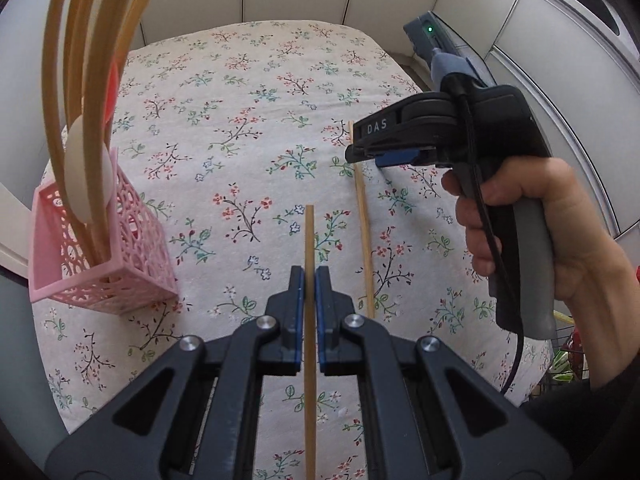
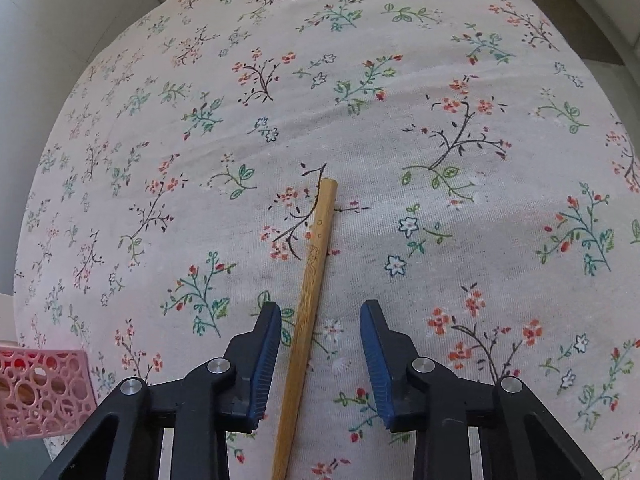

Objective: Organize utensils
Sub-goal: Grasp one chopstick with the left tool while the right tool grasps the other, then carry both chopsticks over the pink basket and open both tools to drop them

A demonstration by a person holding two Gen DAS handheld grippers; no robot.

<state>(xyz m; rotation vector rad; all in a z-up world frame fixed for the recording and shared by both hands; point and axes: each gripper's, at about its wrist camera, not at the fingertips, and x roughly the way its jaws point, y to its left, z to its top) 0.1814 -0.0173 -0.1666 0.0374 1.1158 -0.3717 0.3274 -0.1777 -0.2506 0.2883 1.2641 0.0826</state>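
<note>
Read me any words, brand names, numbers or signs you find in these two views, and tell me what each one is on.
"DAS": pale capitals on the black body of the right gripper, seen in the left wrist view.
Chopstick on the cloth: faint engraved marks near its end, too fine to read as text.
Pink basket, floral tablecloth, left gripper and the chopstick it holds: no text.
</note>
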